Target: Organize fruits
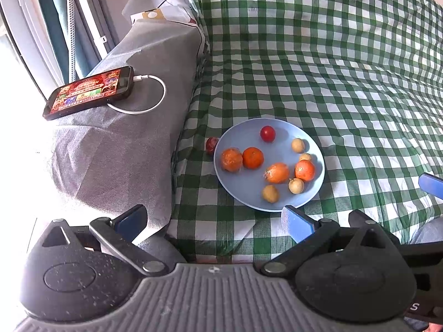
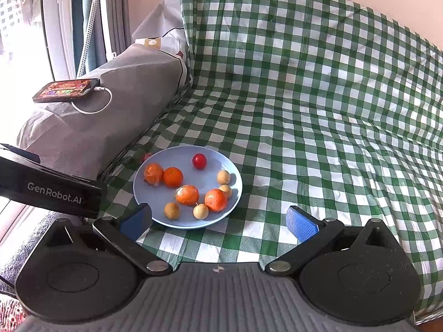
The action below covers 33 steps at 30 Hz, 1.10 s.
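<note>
A pale blue plate [image 1: 279,149] [image 2: 163,166] lies on the green checked cloth. It holds several oranges [image 1: 252,157] [image 2: 172,177], several small tan fruits [image 1: 270,193] [image 2: 171,210] and one red fruit [image 1: 267,133] [image 2: 199,161]. Another dark red fruit [image 1: 211,145] [image 2: 146,156] lies on the cloth just outside the plate's left rim. My left gripper [image 1: 214,222] is open, just short of the plate's near edge. My right gripper [image 2: 218,221] is open too, with its left finger at the plate's near rim. Neither holds anything.
A grey cushion [image 1: 116,149] [image 2: 83,132] rises left of the plate, with a lit phone [image 1: 88,92] [image 2: 66,90] on a white cable on top. The left gripper's body [image 2: 52,191] reaches in from the left. Checked cloth [image 1: 346,83] stretches right and back.
</note>
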Available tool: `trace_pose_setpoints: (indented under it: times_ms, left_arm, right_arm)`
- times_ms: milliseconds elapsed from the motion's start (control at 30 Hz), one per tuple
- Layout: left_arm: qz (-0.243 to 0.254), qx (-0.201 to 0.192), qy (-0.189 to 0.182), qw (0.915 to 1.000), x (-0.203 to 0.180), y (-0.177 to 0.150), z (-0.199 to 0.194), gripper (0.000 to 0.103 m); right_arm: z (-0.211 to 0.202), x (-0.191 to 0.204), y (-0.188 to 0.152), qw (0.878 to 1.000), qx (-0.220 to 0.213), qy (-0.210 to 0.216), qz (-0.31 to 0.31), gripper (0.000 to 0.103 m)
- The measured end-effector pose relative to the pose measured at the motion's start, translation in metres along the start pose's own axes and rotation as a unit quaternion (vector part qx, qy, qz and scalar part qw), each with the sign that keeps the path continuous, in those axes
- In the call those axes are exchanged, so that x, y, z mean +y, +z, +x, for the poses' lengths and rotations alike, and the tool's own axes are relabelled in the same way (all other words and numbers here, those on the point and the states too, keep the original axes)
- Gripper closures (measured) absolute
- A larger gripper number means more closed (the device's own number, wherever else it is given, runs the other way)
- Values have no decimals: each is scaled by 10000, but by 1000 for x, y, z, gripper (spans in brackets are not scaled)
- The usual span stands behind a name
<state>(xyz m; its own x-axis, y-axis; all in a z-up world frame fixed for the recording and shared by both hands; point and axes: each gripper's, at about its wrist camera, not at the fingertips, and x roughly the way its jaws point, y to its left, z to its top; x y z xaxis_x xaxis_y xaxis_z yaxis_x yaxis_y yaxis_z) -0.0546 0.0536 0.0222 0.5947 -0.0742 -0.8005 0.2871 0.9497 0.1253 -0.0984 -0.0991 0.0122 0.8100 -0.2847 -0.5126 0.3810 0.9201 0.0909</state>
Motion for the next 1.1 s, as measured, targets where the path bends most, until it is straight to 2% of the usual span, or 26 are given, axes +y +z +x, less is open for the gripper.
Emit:
trace_pose_setpoints:
  times_ms: [1100]
  left_arm:
    - [8,220,88,9997,-1,4,15,0]
  right_arm:
    - [15,-3,3,9999,148,74,41,1]
